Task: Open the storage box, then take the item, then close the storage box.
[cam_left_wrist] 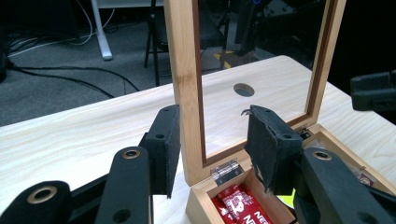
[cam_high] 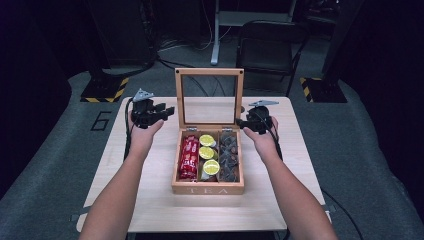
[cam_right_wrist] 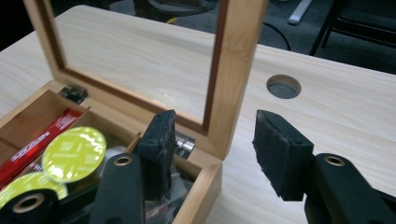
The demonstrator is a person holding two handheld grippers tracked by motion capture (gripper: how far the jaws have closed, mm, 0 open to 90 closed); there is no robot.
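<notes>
Your left gripper (cam_left_wrist: 212, 144) straddles the upright lid (cam_left_wrist: 187, 84) of the tea box (cam_high: 208, 189) with jaws spread, as does your right gripper (cam_right_wrist: 212, 149), so steady both frame sides evenly.

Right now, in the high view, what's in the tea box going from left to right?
Red packets → yellow-green round capsules → dark packets, each kind in its own compartment of the box.
</notes>
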